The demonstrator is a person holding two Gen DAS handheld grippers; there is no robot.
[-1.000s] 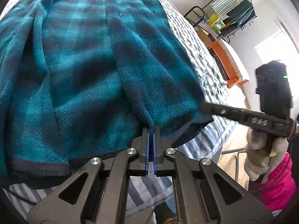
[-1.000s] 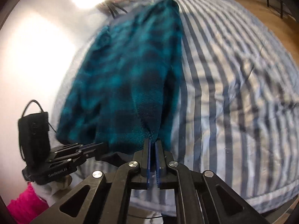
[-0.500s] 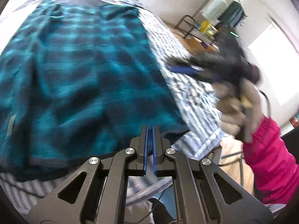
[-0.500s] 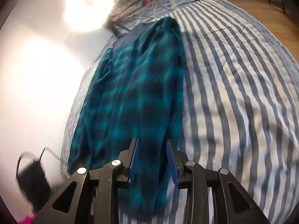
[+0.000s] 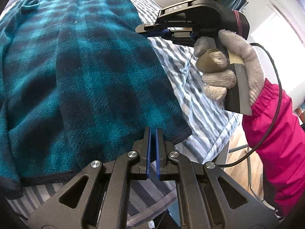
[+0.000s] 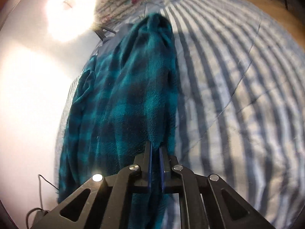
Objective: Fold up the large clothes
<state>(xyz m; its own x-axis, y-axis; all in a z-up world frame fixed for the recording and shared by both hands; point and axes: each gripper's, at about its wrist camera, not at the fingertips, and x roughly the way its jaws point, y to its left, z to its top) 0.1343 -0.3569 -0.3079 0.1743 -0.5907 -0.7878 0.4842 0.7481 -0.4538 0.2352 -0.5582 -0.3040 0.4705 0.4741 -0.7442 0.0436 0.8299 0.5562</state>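
Note:
A teal and dark plaid fleece garment lies flat on a striped bed cover. My left gripper hovers at the garment's near hem by its right corner, shut with nothing seen between the pads. My right gripper, held by a gloved hand, sits farther up the garment's right edge. In the right wrist view the right gripper has its jaws closing tight on a raised pinch of the fleece garment.
The bed cover stretches wide to the right of the garment. A pink sleeve and a black cable hang over the bed's near right corner, above the wooden floor. A bright glare washes out the wall.
Both grippers let go of the near hem. The right gripper opened, travelled up along the garment's right edge and closed on fleece there. The left gripper stayed shut and shifted toward the hem's right corner.

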